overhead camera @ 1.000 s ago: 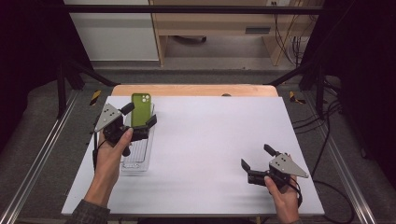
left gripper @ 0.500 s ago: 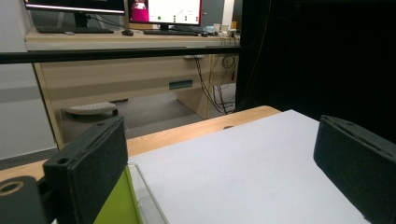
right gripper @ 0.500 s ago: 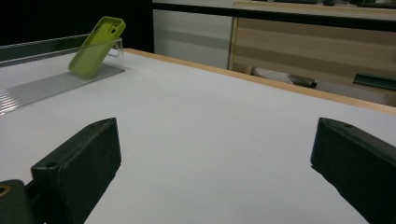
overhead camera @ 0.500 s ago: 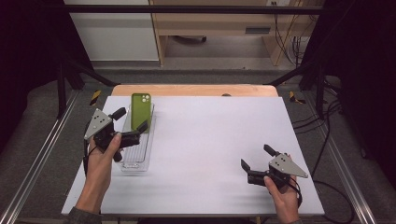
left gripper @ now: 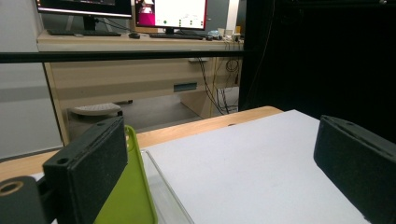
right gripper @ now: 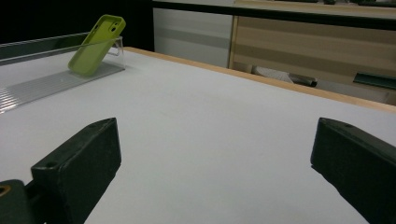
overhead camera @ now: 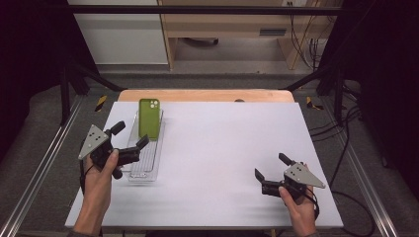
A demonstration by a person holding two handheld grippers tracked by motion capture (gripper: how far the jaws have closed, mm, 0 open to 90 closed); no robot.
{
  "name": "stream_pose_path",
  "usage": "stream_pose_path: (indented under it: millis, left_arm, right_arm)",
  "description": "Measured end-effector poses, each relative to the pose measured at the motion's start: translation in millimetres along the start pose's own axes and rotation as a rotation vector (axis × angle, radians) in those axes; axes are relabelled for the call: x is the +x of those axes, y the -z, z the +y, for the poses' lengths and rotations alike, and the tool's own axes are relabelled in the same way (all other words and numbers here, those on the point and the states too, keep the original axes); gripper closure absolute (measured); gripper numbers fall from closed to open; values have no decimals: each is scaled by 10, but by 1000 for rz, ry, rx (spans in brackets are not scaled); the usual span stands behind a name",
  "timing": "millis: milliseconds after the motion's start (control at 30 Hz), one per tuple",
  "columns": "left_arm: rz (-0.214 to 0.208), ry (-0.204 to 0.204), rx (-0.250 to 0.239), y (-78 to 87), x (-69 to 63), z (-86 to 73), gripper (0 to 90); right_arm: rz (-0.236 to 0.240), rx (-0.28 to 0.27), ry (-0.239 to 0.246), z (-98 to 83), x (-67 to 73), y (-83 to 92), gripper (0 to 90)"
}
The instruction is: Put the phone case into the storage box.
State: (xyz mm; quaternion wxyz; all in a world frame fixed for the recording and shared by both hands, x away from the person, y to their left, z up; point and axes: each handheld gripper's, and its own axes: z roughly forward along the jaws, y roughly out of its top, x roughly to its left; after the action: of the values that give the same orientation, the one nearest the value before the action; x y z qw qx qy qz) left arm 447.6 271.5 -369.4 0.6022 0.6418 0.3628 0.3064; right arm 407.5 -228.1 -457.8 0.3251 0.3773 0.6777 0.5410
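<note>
High view: your left gripper [overhead camera: 129,140], jaws wide apart and holding nothing, stands just short of the green phone case [overhead camera: 148,118] leaning in the clear tray [overhead camera: 132,172] ahead of its jaws; withdraw straight, so neither jaw clips the tray wall.

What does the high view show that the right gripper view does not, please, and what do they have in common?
High view alone: both hands with their claws, the left claw open beside the clear plastic tray, the right claw open over bare table, and the floor around the table. Right gripper view alone: from the side, the green phone case leans tilted against the tray's end wall. Both: the case in the tray and the white table top.
</note>
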Motion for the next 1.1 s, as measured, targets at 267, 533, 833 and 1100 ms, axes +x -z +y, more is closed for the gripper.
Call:
stream_pose_path:
  millis: [267,533,833,1100]
  left_arm:
    - [7,-6,-16,145,35,-99,19]
    - [4,-3,-38,243,53,-200,18]
    - [25,-1,-37,337,66,-328,17]
    - [17,5,-24,383,82,-443,17]
  right_arm:
    - [2,4,-1,-5,2,-5,19]
    - [2,6,2,-5,2,-8,21]
    - [4,4,-1,-5,0,-6,19]
    - [3,3,-3,-3,-8,-2,19]
